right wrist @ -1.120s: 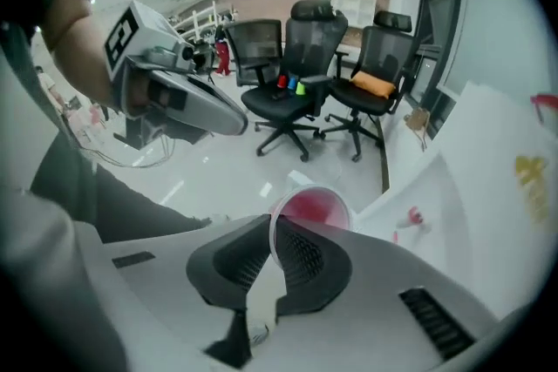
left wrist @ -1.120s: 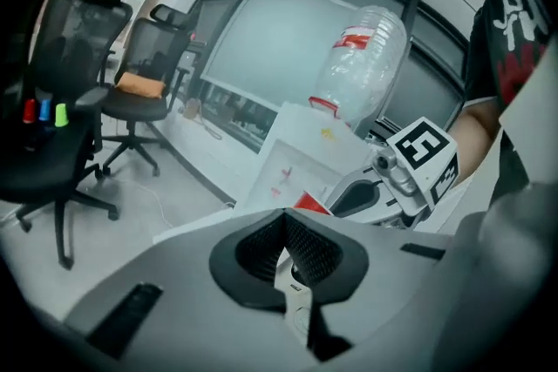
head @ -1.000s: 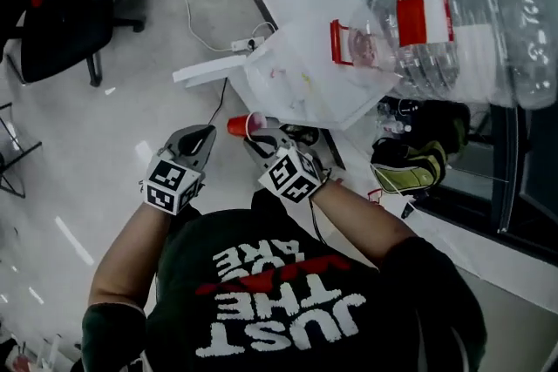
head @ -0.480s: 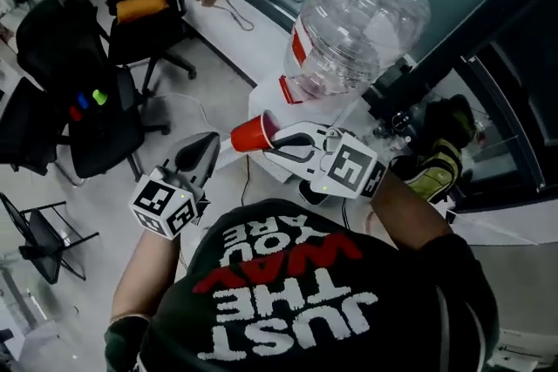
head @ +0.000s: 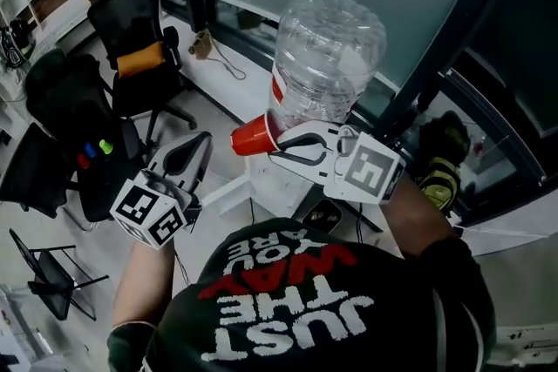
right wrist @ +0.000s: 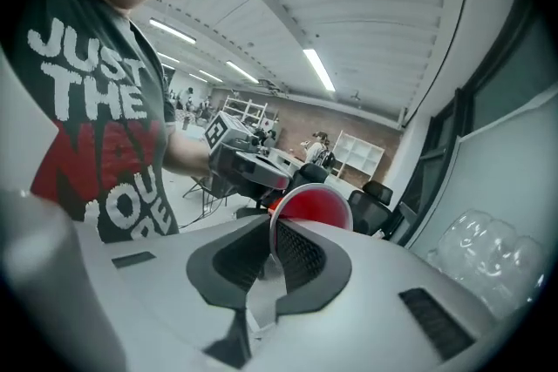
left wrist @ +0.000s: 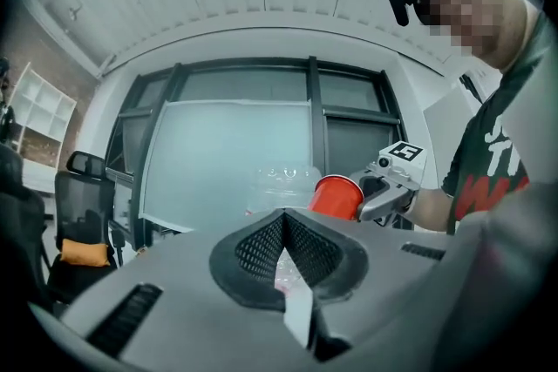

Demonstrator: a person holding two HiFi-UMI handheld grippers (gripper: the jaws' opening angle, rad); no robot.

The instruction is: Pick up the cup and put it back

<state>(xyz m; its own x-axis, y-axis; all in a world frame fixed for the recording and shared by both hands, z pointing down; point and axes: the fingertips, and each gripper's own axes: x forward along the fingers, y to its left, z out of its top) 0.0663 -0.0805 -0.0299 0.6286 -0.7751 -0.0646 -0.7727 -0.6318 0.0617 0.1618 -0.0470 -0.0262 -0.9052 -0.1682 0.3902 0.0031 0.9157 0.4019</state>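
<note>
Holds the cup point(head: 253, 135) up in the air in the right hand-held gripper point(head: 281, 147), well above the floor and just in front of the big clear water bottle point(head: 327, 57). Lies on its side there, long axis roughly level, with the base pointing off to the person's left and the open mouth turned back toward the jaws. Pinches one stretch of the rim wall, one jaw inside the mouth and one outside, closed down to little more than the wall's own thickness. Touches nothing else: no contact with the bottle, as far as the dim head view allows.

Hangs the left hand-held gripper point(head: 200, 141) lower and further left, near the cup's base but apart from it, with the jaws pressed together on nothing. Leaves the setting-down to the right arm, then, since the cup is already in its grip. Shows no table or other resting spot for the cup, so calls for turning the cup upright before any release.
</note>
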